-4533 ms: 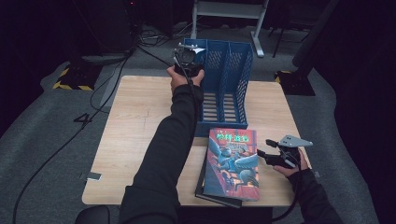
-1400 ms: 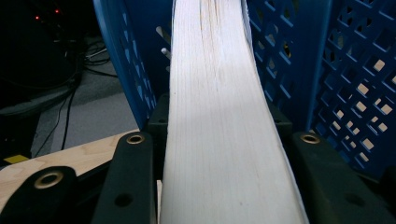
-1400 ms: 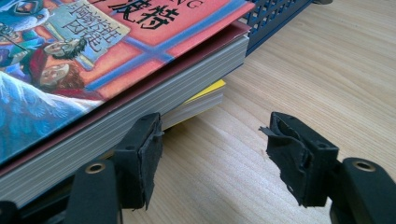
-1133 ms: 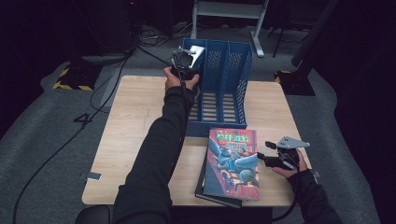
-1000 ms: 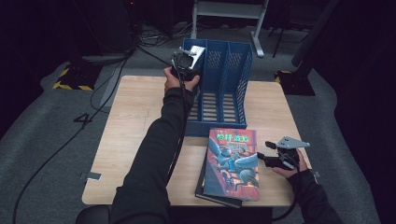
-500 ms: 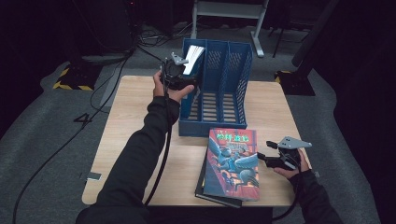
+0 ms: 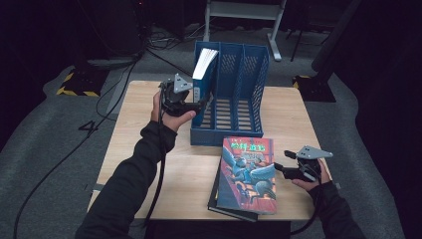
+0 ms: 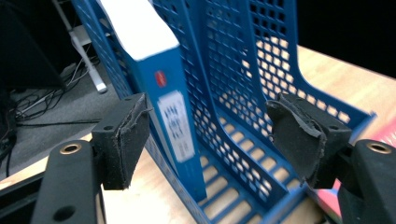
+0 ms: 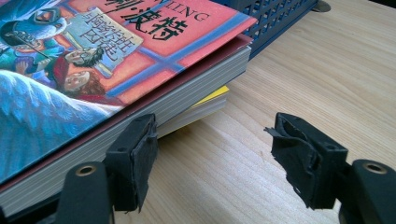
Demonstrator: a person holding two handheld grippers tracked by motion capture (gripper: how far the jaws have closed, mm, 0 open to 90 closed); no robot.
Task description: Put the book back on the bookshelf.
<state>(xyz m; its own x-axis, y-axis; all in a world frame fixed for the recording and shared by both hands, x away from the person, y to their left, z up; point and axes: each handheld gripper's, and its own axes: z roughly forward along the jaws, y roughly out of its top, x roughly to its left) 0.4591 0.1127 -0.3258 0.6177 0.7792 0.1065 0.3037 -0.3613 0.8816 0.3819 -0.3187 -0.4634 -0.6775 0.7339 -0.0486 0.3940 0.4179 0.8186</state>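
A blue file rack (image 7: 239, 94) with three compartments stands at the back of the wooden table (image 7: 189, 164). A blue book (image 7: 204, 74) leans in its left compartment, white page edge up. My left gripper (image 7: 196, 105) hovers just left of the rack; its jaws have just been opening and stand apart. In the left gripper view the blue book (image 8: 173, 93) and the rack (image 8: 243, 70) lie beyond the left gripper (image 8: 208, 140), untouched by the pads. At the front right, a colourful book (image 7: 249, 172) tops a stack. My right gripper (image 7: 279, 169) waits open beside it. In the right gripper view, the right gripper (image 9: 210, 163) has one pad by the colourful book's (image 9: 93, 60) page edge.
Under the colourful book lies a dark book (image 7: 219, 201) and a yellow-edged one (image 9: 208, 100). Cables (image 7: 119, 74) run over the grey floor left of the table, and a white frame (image 7: 244, 10) stands behind the rack. Bare wood stretches across the table's left half.
My left gripper let go of the blue book, opened, and drew back left and down from the rack's top. The book now leans in the left compartment. The right gripper stayed put.
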